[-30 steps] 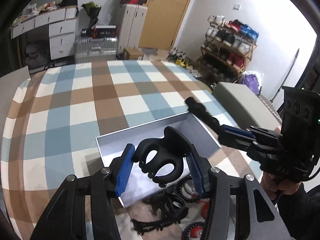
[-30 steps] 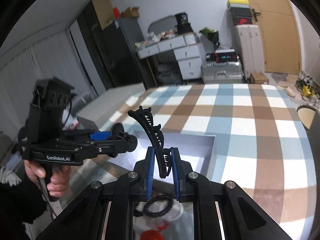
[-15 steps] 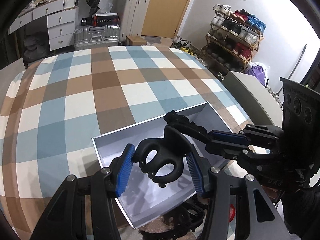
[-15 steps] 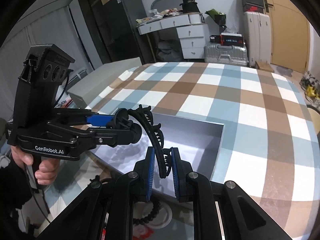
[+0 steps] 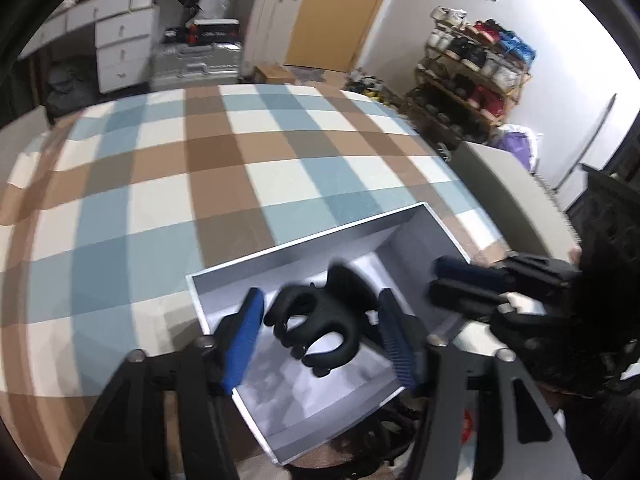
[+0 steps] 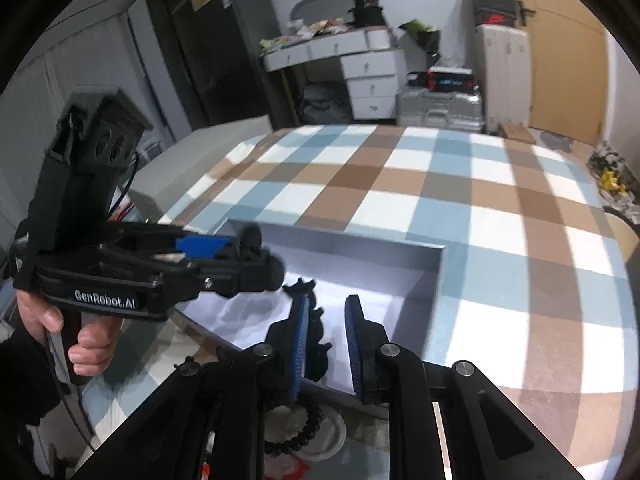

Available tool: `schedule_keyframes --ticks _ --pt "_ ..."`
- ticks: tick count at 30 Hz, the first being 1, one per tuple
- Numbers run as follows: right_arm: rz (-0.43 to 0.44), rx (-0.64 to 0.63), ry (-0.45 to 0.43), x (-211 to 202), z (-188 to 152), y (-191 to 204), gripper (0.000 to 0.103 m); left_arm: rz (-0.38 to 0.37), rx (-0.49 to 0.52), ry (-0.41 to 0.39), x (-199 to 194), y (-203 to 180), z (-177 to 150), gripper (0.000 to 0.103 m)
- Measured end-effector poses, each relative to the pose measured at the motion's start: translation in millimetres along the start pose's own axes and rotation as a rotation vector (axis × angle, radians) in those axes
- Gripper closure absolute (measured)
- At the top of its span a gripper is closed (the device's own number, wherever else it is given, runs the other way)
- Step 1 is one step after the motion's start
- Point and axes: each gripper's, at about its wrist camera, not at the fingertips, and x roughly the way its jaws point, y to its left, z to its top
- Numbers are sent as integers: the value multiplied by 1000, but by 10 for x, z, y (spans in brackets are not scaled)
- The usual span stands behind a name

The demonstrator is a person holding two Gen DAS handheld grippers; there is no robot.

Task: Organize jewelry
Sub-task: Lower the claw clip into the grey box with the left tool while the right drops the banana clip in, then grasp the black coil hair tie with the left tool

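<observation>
As left claw (image 5: 320, 336) gapes, hair clip (image 5: 320, 320) between

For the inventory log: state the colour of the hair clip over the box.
Black, clearest in the left wrist view: the hair clip above the grey box.

Left hand-held gripper (image 5: 320, 336) jaws apart, right hand-held gripper (image 6: 326, 344) likewise

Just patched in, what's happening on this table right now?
A person with two handheld grippers is sorting hair accessories into a shallow grey box on the checked tablecloth. The left gripper is open, and a chunky black claw clip sits loose between its fingers over the box. The right gripper is open too; a long toothed black clip lies by its left finger. A beaded bracelet waits outside the box.
</observation>
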Motion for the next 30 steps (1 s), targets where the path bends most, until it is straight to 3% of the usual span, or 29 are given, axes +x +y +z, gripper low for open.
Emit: schedule_keyframes --ticks 1,3,9,13,18,21,24,27,30 --pt "-18 16 -4 -39 -5 -6 70 27 11 -18 -26 -16 -17 40" --pt "-13 42 -32 -145 -45 -11 66 40 31 -23 -41 -38 -40 30" --pt "-4 81 -116 -475 -194 43 62 39 6 -41 -140 -7 -89 28" --pt "1 139 -183 -691 -270 65 43 42 6 -70 -293 -57 -139 28" --pt "-1 135 -256 -922 -354 206 35 98 36 -131 -538 -212 -270 23" --pt "-47 106 -312 -1074 -421 341 20 154 35 -189 -676 -307 -374 20" --pt "-94 108 -356 -1195 -496 437 6 139 20 -215 -736 -357 -449 20" --pt "-97 116 -396 -1298 -606 472 0 142 20 -219 -756 -418 -534 20" --pt "-126 121 -410 -1338 -693 462 0 201 13 -232 -750 -479 -630 15"
